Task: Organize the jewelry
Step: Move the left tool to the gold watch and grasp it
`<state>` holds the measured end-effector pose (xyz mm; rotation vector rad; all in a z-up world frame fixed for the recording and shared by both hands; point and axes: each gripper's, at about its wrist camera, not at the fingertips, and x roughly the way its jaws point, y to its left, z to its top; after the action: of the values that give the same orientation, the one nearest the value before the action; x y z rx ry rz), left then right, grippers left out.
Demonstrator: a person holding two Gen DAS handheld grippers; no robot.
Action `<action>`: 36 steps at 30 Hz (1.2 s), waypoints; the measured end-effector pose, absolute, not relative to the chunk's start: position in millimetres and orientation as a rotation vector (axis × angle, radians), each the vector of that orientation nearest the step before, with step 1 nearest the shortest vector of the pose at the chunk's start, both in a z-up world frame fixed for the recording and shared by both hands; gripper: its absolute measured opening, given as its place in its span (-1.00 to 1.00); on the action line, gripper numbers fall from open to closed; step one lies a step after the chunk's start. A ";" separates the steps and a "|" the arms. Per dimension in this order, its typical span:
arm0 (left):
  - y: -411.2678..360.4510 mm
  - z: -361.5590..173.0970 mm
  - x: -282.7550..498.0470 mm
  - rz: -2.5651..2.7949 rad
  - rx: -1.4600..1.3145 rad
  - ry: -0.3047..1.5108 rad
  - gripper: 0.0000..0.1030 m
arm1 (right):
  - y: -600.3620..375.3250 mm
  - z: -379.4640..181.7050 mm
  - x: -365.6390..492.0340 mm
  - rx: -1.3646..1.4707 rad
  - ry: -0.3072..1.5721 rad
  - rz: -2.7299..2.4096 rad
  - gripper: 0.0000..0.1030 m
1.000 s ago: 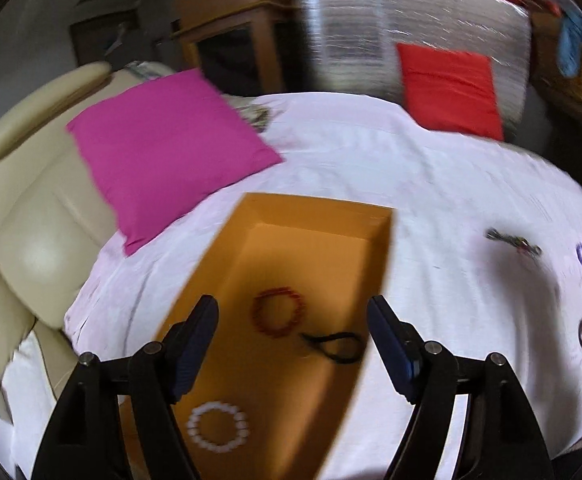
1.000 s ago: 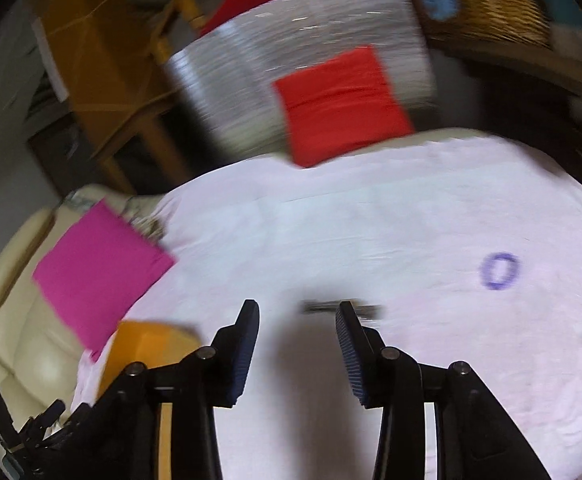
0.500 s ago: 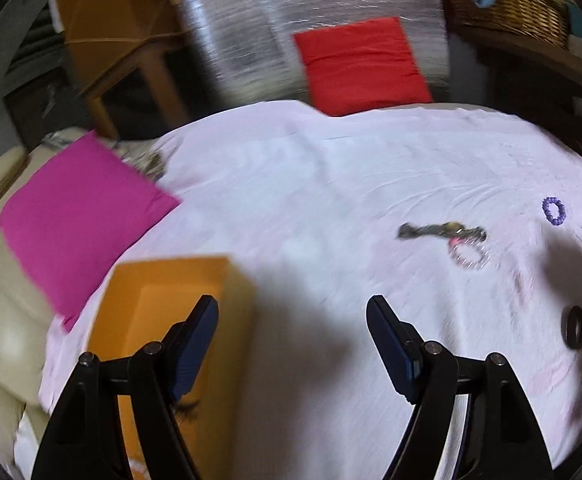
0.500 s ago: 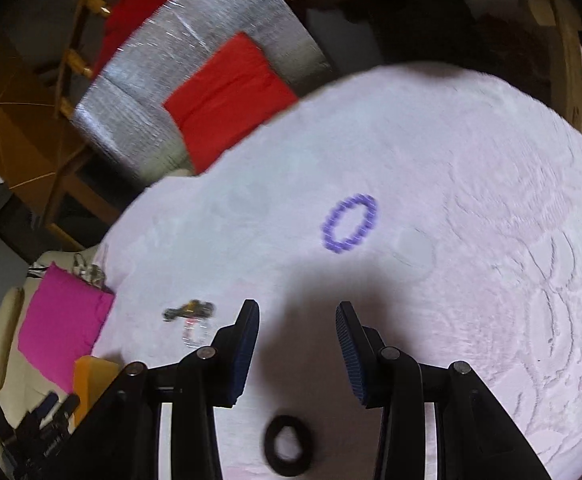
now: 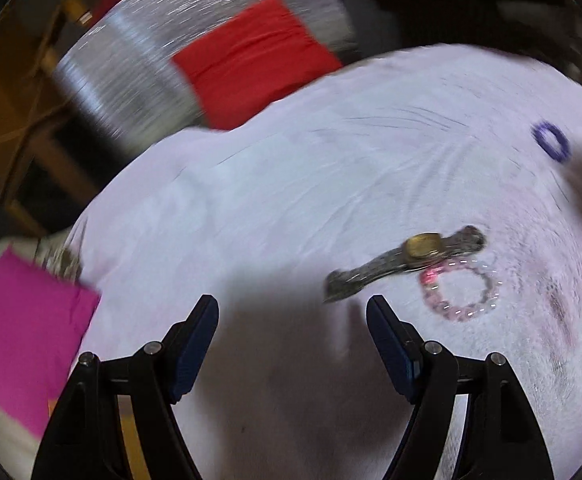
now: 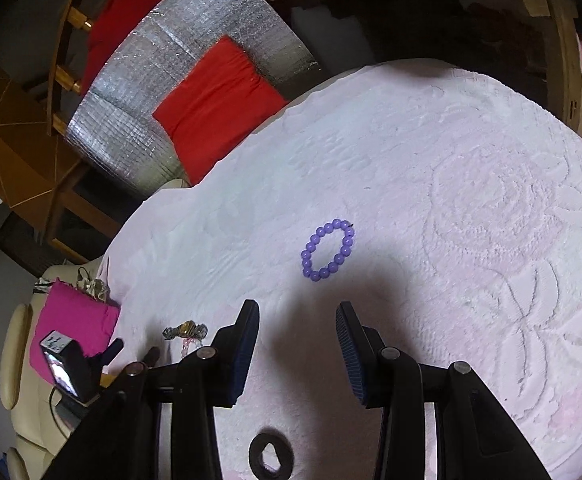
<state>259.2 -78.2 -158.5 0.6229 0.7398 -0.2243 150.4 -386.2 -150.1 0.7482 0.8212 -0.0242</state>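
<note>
jewelry spread on a white embossed cloth, both grippers empty

the surface is a white tablecloth [image 6: 471,184] with a raised flower pattern. it covers a rounded table.

from left to right in the left wrist view: a magenta cushion [image 5: 27,332] lies at the left edge, partly on a cream sofa. behind the table stands a silver foil panel [image 5: 131,68] with a red cushion [image 5: 247,60] leaning on it, and wooden furniture in the dark at far left. the left gripper [image 5: 291,324] has its fingers wide apart and holds nothing; only cloth is between them. just ahead of its right finger lies a watch [image 5: 407,264] with a gold case and a grey strap. a pink bead bracelet [image 5: 463,288] touches the watch on its right side. a purple bead bracelet [image 5: 551,142] lies well apart, near the far right edge. this view is blurred.

in the right wrist view the right gripper [image 6: 297,332] is also open and empty. the purple bead bracelet [image 6: 328,250] lies just ahead of its fingers, apart from them. a black ring-shaped piece [image 6: 271,456] lies on the cloth below, between the gripper's arms.
</note>
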 end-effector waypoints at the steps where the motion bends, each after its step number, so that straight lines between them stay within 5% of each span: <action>1: -82.6 -159.6 259.5 -0.255 0.648 0.732 0.49 | -387.7 -151.8 151.2 0.761 0.831 -0.022 -0.15; 14: -122.9 -167.1 284.3 -0.446 0.780 0.710 0.46 | -380.5 -163.9 158.6 0.792 0.917 0.045 -0.15; 24: -127.7 -170.8 276.1 -0.577 0.681 0.779 -0.73 | -364.9 -176.1 162.4 0.731 1.012 0.071 -0.15; 36: -81.8 -159.5 268.2 -0.439 0.308 0.884 -0.79 | -339.6 -197.0 162.4 0.616 1.189 0.240 -0.15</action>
<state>268.2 -81.8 -159.5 0.3082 0.8843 -0.4395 162.4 -339.6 -197.0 0.6160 1.1891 0.2397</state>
